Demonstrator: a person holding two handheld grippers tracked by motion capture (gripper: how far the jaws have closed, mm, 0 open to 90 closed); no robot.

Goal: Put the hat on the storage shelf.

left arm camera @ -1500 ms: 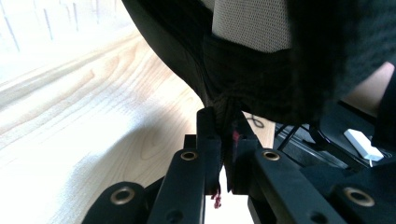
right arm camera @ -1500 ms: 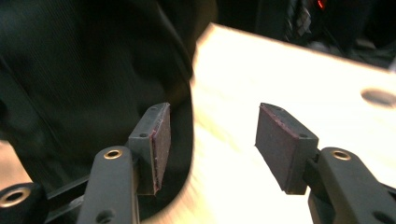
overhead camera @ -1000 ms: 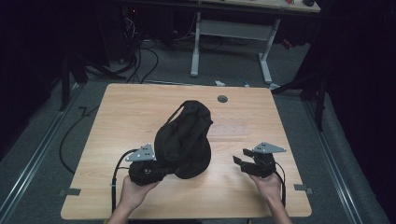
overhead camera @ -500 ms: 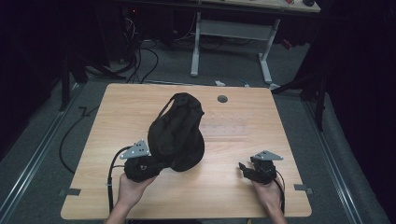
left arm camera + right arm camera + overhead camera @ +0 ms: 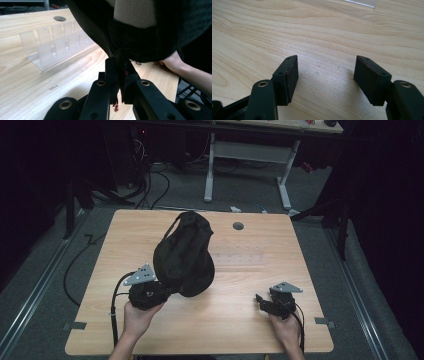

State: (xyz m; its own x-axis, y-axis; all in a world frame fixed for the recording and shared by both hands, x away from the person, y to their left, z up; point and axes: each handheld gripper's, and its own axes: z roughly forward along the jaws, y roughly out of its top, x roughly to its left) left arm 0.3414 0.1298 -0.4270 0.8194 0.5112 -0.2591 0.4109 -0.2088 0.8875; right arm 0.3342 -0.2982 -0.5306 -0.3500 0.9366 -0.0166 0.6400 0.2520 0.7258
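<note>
At lower left of the high view, the left gripper has its jaws clamped on the bottom edge of the black bag, which stands mid-frame. At lower right, the right gripper has just been opening, jaws spread, nothing between them.

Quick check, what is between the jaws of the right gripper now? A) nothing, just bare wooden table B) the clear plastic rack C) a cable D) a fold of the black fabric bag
A: in the right gripper view the right gripper stands open with bare light wooden table between its pads, while the left gripper pinches the black fabric bag.
</note>
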